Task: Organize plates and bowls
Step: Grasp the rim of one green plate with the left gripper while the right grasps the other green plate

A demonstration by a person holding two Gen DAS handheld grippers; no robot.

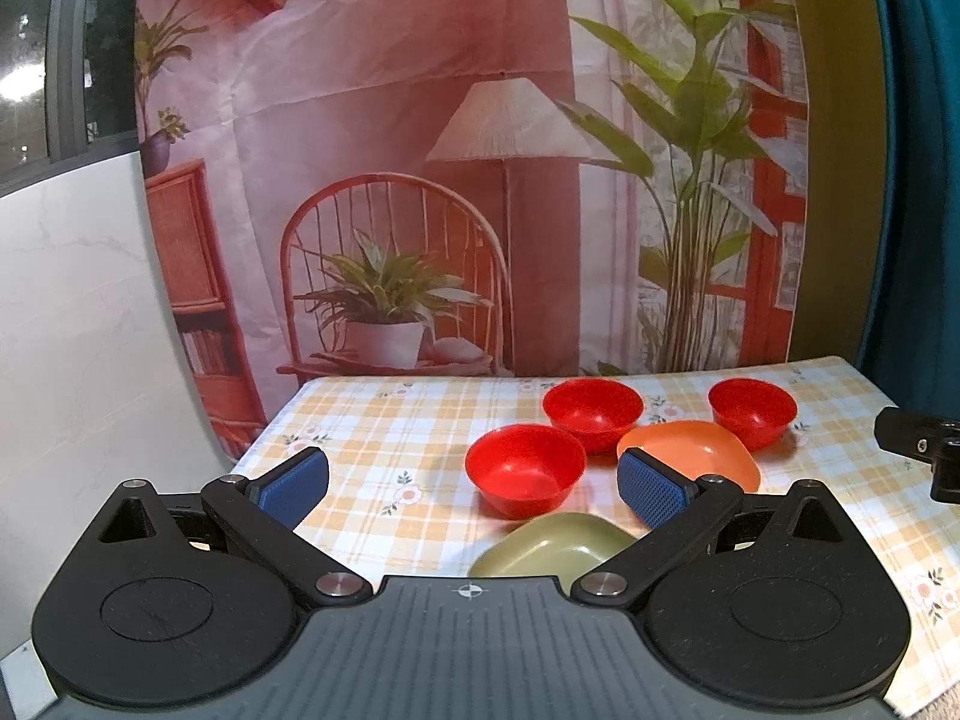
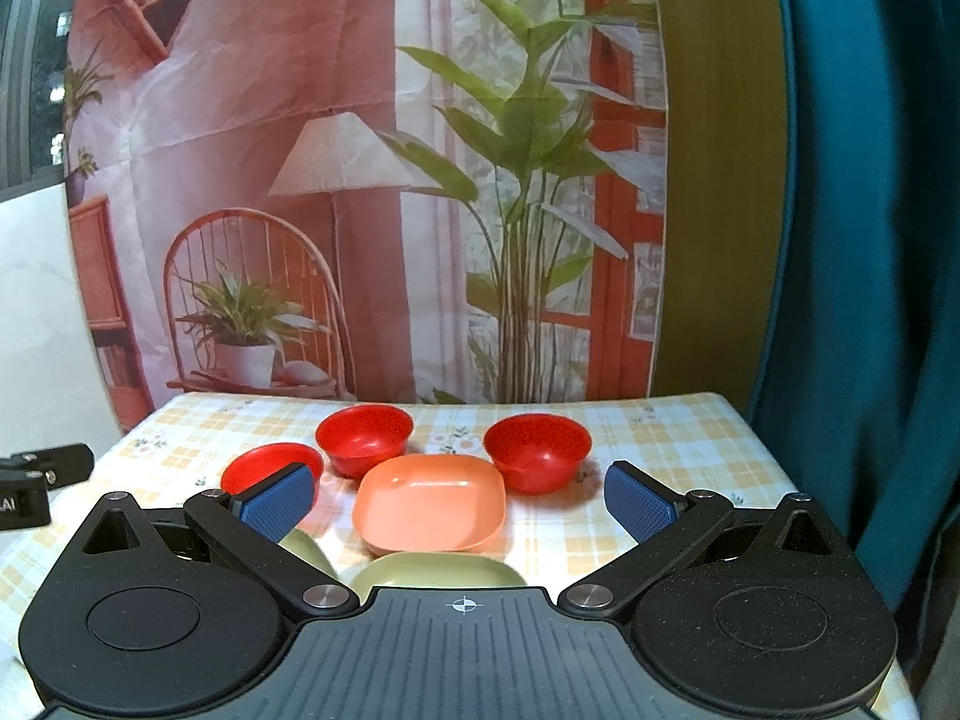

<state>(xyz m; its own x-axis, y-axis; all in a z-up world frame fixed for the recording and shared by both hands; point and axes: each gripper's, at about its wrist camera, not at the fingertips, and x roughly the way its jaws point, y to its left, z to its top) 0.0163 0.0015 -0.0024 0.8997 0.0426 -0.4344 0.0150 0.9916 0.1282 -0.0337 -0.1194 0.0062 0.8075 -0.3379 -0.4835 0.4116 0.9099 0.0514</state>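
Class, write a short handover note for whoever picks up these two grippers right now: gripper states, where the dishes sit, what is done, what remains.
Left gripper: open, empty, above the table's near edge.
Right gripper: open, empty, also hovering.
On the checked tablecloth: three red bowls, each standing apart; an orange square dish in the middle; green dishes nearest, partly hidden by the grippers.
Done: nothing stacked yet.
Left: nest the red bowls, then group the square dishes.
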